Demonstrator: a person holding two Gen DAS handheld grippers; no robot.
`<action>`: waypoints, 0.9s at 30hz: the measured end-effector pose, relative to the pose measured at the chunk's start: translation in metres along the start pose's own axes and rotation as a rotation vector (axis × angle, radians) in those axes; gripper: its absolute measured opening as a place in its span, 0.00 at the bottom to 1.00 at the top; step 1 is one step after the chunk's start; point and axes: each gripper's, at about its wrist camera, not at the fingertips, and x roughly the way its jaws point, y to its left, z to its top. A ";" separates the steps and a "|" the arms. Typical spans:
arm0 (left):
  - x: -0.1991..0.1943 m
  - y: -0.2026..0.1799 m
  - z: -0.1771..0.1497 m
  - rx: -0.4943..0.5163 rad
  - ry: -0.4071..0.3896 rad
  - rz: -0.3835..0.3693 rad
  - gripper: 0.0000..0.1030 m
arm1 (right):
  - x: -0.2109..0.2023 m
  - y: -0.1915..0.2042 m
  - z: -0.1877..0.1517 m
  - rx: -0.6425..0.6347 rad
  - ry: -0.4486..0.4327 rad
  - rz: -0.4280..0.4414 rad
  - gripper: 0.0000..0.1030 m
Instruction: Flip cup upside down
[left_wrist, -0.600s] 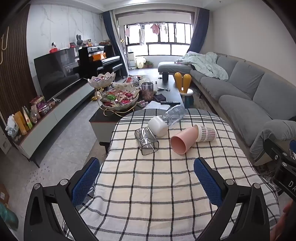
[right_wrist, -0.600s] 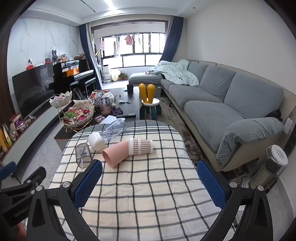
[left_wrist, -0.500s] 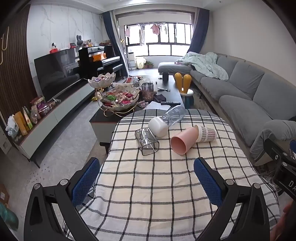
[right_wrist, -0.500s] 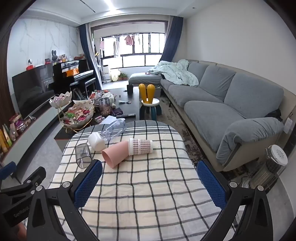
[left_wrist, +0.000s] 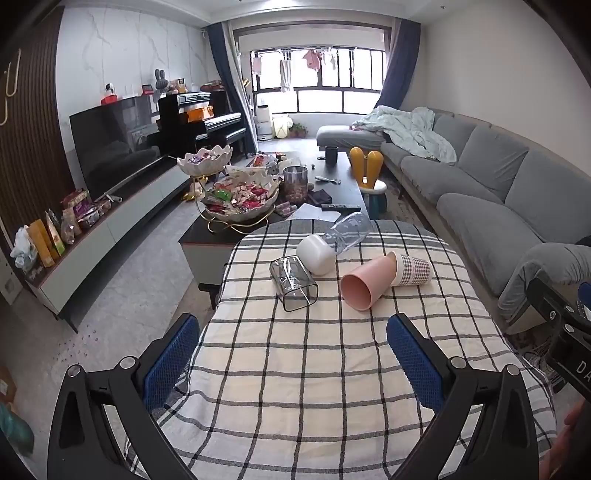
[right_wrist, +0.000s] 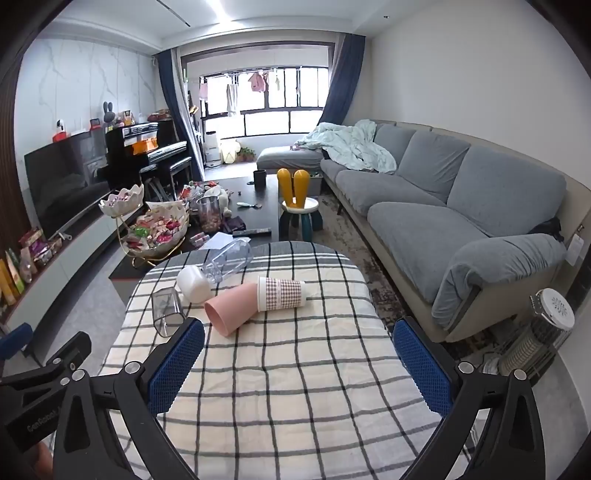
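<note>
Several cups lie on their sides at the far end of a checked tablecloth (left_wrist: 314, 369): a pink cup (left_wrist: 364, 284), a checked paper cup (left_wrist: 412, 268), a white cup (left_wrist: 316, 254), a clear square glass (left_wrist: 293, 283) and a clear plastic cup (left_wrist: 349, 230). The right wrist view shows the same pink cup (right_wrist: 231, 308), paper cup (right_wrist: 280, 293), white cup (right_wrist: 194, 283) and glass (right_wrist: 167, 311). My left gripper (left_wrist: 293, 358) is open and empty, well short of the cups. My right gripper (right_wrist: 299, 363) is open and empty, also short of them.
A coffee table (left_wrist: 343, 173) with snack bowls (left_wrist: 240, 199) stands beyond the table. A grey sofa (right_wrist: 461, 206) runs along the right, a TV unit (left_wrist: 122, 206) along the left. A heater (right_wrist: 539, 336) stands on the floor at right.
</note>
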 end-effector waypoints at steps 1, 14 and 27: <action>0.000 0.000 0.000 0.001 -0.001 0.000 1.00 | 0.000 0.000 0.000 0.000 0.000 0.000 1.00; 0.000 0.002 -0.001 -0.005 -0.001 -0.004 1.00 | 0.000 0.000 0.000 0.001 0.000 0.000 1.00; 0.001 0.002 -0.001 -0.008 0.001 -0.004 1.00 | -0.001 0.000 0.001 0.000 -0.001 0.000 1.00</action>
